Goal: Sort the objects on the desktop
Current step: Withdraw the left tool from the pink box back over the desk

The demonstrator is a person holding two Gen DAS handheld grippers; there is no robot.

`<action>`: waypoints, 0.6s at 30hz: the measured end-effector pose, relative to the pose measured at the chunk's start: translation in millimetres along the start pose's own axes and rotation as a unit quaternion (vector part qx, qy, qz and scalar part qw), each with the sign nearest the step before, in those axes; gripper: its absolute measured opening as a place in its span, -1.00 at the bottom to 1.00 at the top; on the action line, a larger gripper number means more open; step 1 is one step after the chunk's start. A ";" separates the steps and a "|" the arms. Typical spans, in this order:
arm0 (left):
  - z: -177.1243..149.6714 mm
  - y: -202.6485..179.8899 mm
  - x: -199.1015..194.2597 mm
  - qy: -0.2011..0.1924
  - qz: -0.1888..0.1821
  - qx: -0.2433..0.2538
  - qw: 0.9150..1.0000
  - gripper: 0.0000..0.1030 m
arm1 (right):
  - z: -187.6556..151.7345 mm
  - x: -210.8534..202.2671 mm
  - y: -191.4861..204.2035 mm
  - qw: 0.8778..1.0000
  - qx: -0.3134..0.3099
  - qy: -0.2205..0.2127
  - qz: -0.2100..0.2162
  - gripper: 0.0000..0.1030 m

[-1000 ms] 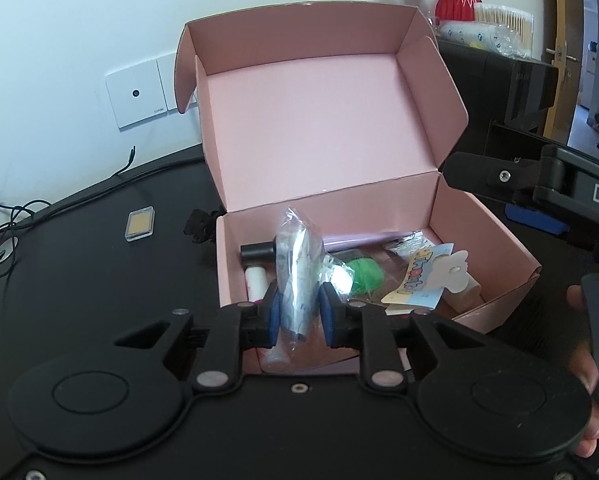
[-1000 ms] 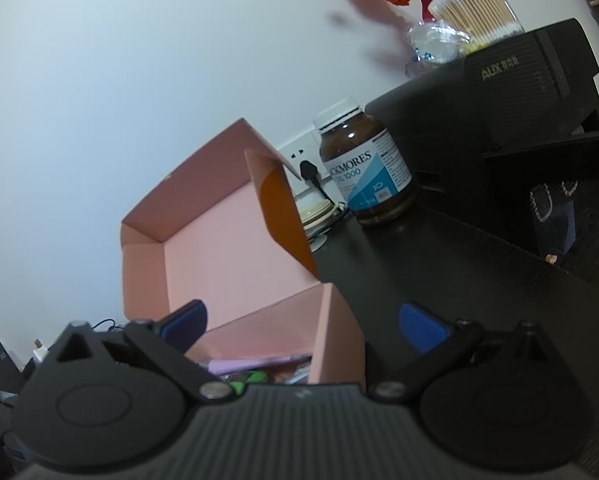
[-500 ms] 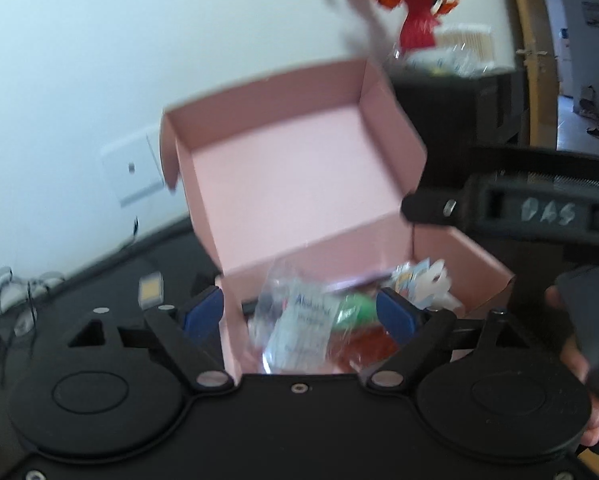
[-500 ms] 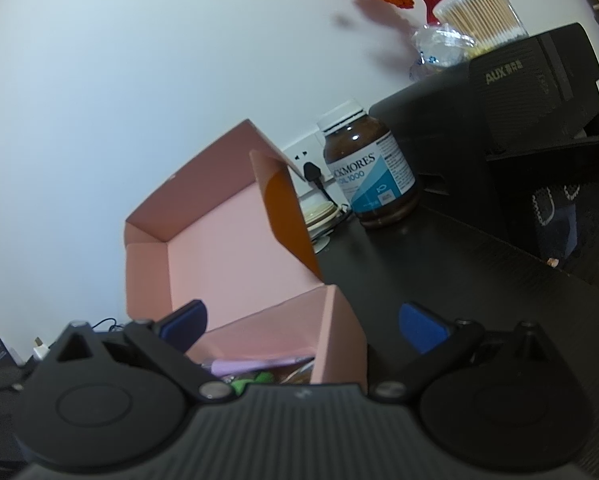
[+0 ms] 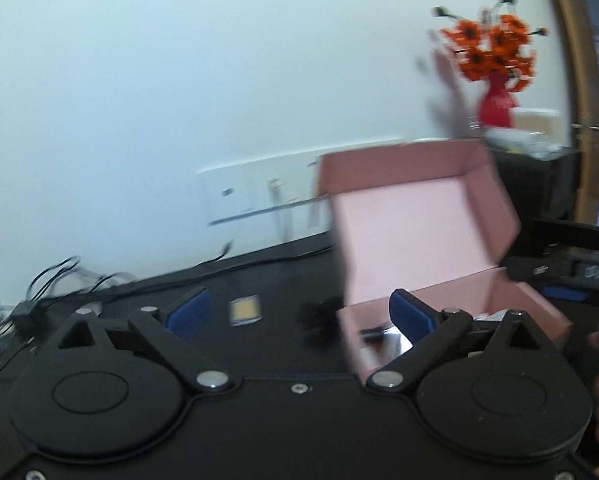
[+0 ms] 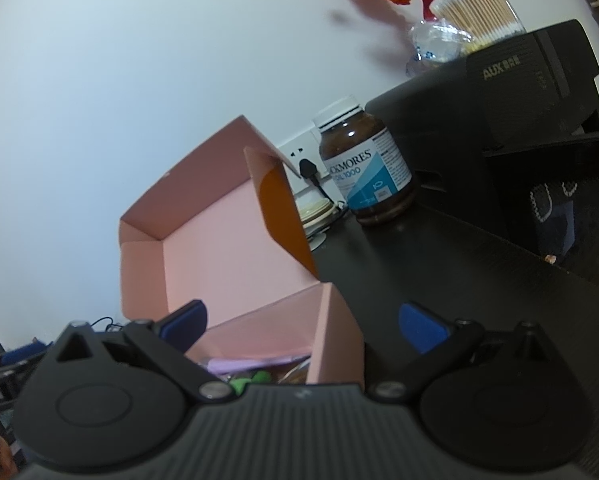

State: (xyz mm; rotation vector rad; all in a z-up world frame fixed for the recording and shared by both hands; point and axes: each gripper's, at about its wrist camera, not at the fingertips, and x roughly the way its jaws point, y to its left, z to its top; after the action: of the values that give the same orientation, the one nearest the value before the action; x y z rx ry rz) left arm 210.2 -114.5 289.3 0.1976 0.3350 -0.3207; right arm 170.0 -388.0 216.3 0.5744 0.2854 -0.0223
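Both grippers open and empty — pink box stands lid-up on the black desk.

Left gripper (image 5: 302,311): blue pads spread wide, nothing between them; a second ago they clamped a clear packet over the box (image 5: 427,236), half a second ago they had parted and the packet was dropping in. The view is blurred and has swung left, so the box now sits to the right, its near corner behind the right pad (image 5: 412,315); contents mostly hidden. A small yellow card (image 5: 245,309) lies on the desk (image 5: 275,264) between the pads. Right gripper (image 6: 302,326): jaws wide apart, empty, unchanged — box (image 6: 219,240) ahead-left, brown bottle (image 6: 369,172) beyond, red vase (image 5: 496,106) behind.
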 end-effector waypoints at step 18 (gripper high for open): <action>-60.3 53.2 -0.1 0.033 0.033 -0.001 0.999 0.93 | -4.8 0.4 19.4 0.998 -0.061 -0.001 -0.024 0.99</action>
State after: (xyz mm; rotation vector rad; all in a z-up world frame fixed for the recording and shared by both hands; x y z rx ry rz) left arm 210.7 -50.4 240.8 0.2174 0.3936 -0.2484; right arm 171.0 -369.1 222.7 0.4464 0.2957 -0.0517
